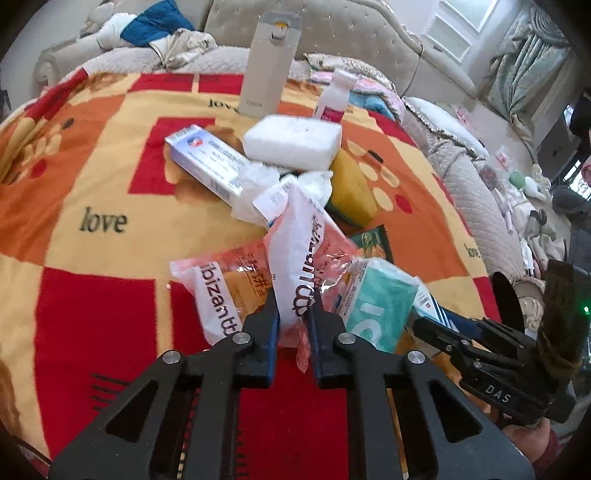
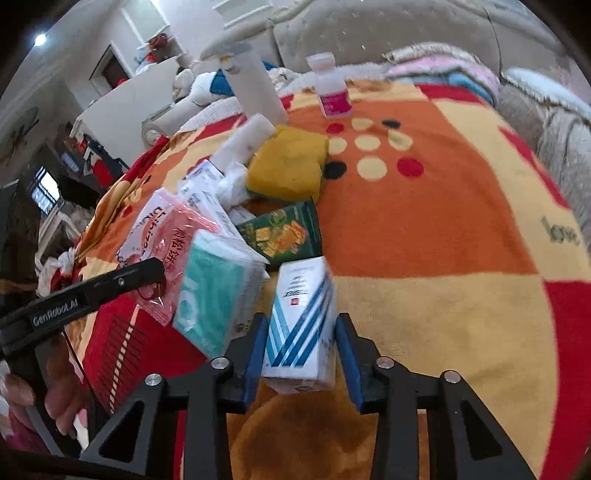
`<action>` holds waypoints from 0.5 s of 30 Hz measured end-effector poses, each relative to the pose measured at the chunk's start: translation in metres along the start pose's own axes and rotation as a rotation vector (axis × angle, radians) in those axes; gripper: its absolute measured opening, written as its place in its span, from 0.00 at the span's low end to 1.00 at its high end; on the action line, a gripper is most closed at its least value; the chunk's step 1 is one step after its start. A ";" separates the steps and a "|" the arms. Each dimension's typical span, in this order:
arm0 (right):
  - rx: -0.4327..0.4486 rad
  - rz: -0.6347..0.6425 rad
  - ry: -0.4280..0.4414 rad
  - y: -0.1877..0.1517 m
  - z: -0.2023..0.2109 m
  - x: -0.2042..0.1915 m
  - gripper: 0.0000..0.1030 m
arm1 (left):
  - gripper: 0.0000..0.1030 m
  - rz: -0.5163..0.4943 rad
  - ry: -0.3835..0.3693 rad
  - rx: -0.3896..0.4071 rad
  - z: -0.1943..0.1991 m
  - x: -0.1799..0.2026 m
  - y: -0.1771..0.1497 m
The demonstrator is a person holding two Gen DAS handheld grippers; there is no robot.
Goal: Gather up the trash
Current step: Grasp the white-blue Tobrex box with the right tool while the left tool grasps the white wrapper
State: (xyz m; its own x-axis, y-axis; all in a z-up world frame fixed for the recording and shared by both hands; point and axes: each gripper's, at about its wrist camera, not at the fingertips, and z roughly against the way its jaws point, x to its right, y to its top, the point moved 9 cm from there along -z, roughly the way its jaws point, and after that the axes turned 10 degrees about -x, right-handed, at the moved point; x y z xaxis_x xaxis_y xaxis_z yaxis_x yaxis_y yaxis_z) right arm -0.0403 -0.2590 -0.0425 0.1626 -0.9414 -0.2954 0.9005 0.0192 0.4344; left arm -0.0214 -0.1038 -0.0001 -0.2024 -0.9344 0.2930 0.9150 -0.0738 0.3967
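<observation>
My left gripper [image 1: 293, 314] is shut on a pink and white plastic wrapper [image 1: 299, 258], which stands up between its fingers. My right gripper [image 2: 301, 332] has its jaws around a white box with blue stripes [image 2: 301, 325]; the left pad touches it and a narrow gap shows at the right pad. The striped box sits on the blanket beside a teal tissue pack [image 2: 214, 291], also in the left wrist view [image 1: 376, 299]. A green snack packet [image 2: 284, 232], crumpled white tissue [image 1: 258, 188] and a blue and white carton [image 1: 207, 158] lie in the pile.
A yellow sponge [image 2: 288, 162], a white foam block [image 1: 295, 140], a tall white bottle [image 1: 266, 62] and a small pink-labelled bottle [image 2: 330, 88] stand further back. A red, orange and yellow blanket [image 2: 424, 240] covers the surface. A sofa [image 1: 351, 33] stands behind.
</observation>
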 end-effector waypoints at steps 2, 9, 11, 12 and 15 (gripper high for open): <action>0.015 0.014 -0.011 0.001 0.009 -0.001 0.34 | 0.11 0.000 -0.004 0.025 0.012 0.002 0.003; 0.015 0.001 -0.027 -0.008 0.022 0.012 0.34 | 0.11 -0.021 -0.001 0.074 0.040 0.018 0.005; -0.005 0.000 -0.038 -0.016 0.023 0.018 0.34 | 0.11 -0.031 -0.001 0.075 0.042 0.023 0.002; -0.019 -0.001 -0.045 -0.020 0.021 0.021 0.34 | 0.11 -0.035 -0.001 0.073 0.042 0.025 0.001; -0.086 -0.007 -0.078 -0.032 0.009 0.033 0.34 | 0.11 -0.037 -0.008 0.064 0.038 0.032 -0.004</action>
State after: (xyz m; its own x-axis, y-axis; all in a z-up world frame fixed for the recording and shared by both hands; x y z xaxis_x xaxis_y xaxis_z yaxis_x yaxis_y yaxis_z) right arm -0.0672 -0.2941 -0.0581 0.1276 -0.9648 -0.2299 0.9332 0.0383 0.3572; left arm -0.0447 -0.1203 0.0409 -0.2384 -0.9287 0.2840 0.8829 -0.0854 0.4618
